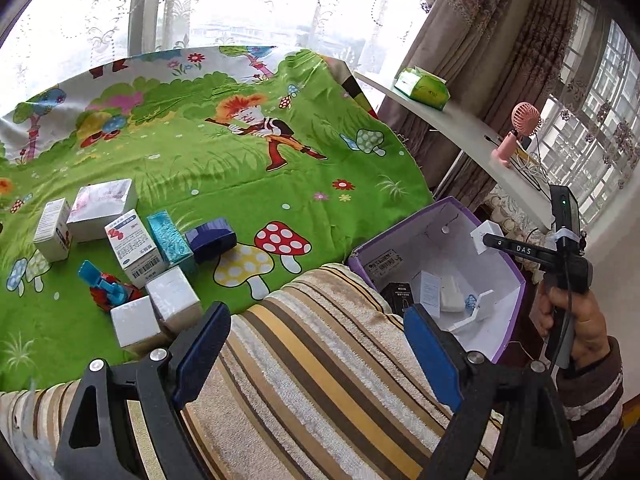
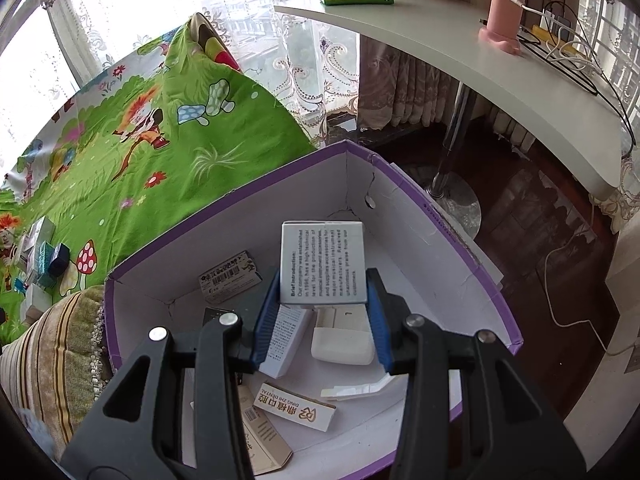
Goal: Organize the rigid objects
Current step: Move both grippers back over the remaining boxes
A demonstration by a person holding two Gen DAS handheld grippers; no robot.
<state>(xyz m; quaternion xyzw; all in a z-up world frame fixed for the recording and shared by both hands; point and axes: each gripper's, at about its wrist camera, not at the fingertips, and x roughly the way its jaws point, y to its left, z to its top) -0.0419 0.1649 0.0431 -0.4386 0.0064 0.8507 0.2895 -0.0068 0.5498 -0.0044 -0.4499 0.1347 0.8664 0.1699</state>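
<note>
Right now the right gripper [image 2: 323, 312] clamps a white printed box [image 2: 323, 264] over the purple-rimmed carton [image 2: 440, 216] – other small packs lie inside; the left gripper [image 1: 316, 354] gapes wide and empty above a striped cushion [image 1: 320, 360], more boxes [image 1: 132, 248] waiting on the green cloth [image 1: 240, 160]

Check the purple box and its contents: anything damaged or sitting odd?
The purple box has cracked, torn inner corners: one by the far corner, one at the left wall fold. Inside, small packages lie jumbled at mixed angles, not stacked. The right claw holds a white printed box above them, squarely gripped. Nothing spilled.
</note>
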